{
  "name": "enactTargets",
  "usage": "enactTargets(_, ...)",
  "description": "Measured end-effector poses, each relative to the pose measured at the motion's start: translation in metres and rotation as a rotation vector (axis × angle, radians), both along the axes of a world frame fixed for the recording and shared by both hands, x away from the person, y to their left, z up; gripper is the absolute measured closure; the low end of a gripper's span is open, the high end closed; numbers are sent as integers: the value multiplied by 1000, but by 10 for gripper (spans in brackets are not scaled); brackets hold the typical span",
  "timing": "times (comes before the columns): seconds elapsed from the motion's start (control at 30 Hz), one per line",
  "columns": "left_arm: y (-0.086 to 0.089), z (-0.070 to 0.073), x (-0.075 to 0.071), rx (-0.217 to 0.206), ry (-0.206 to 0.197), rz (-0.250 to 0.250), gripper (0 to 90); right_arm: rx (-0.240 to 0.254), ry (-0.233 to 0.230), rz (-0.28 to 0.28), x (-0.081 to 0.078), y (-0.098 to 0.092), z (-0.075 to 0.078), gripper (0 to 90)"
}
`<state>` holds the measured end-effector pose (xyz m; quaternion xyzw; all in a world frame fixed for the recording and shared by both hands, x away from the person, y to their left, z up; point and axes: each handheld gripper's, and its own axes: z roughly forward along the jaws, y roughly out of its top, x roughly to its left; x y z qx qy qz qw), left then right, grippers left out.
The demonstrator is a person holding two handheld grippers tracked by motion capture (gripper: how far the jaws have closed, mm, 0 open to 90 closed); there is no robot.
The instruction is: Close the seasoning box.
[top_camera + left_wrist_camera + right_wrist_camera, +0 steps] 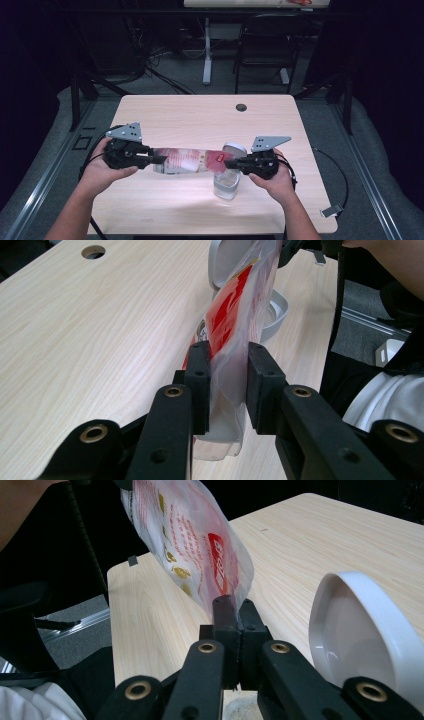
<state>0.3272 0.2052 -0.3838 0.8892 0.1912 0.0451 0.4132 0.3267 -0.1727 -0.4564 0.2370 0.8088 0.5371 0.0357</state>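
A clear plastic bag (190, 161) with red print hangs stretched level above the table, one end in each gripper. My left gripper (161, 160) is shut on its left end; in the left gripper view the pads (197, 375) press the bag (235, 305) from both sides. My right gripper (231, 162) is shut on the bag's other end, and in the right gripper view its jaws (234, 610) pinch a corner of the bag (190, 535). Right below that end stands a clear jar (227, 184) with its white hinged lid (235, 148) tipped open.
The wooden table (200, 115) has a round cable hole (241, 107) near its far edge. A black chair (265, 45) and a white desk leg (207, 50) stand beyond it. The open lid (360, 630) sits close beside the right jaws.
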Motion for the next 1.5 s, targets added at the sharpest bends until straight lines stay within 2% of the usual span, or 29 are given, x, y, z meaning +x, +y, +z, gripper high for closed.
enactTargets(0.47, -4, 4, 0, 8, -11, -12, 764, -14, -5, -11, -1, -4, 1, 886)
enactTargets(0.77, -6, 6, 0, 11, -13, -14, 767, -1, -18, -29, -2, -10, 5, 854)
enactTargets(1.1, -8, 9, 2, 12, -12, -16, 768, 12, -31, -31, -5, -15, 10, 861)
enactTargets(1.5, -11, 12, 2, 13, -16, -21, 768, 4, -30, -29, -4, -17, 10, 900)
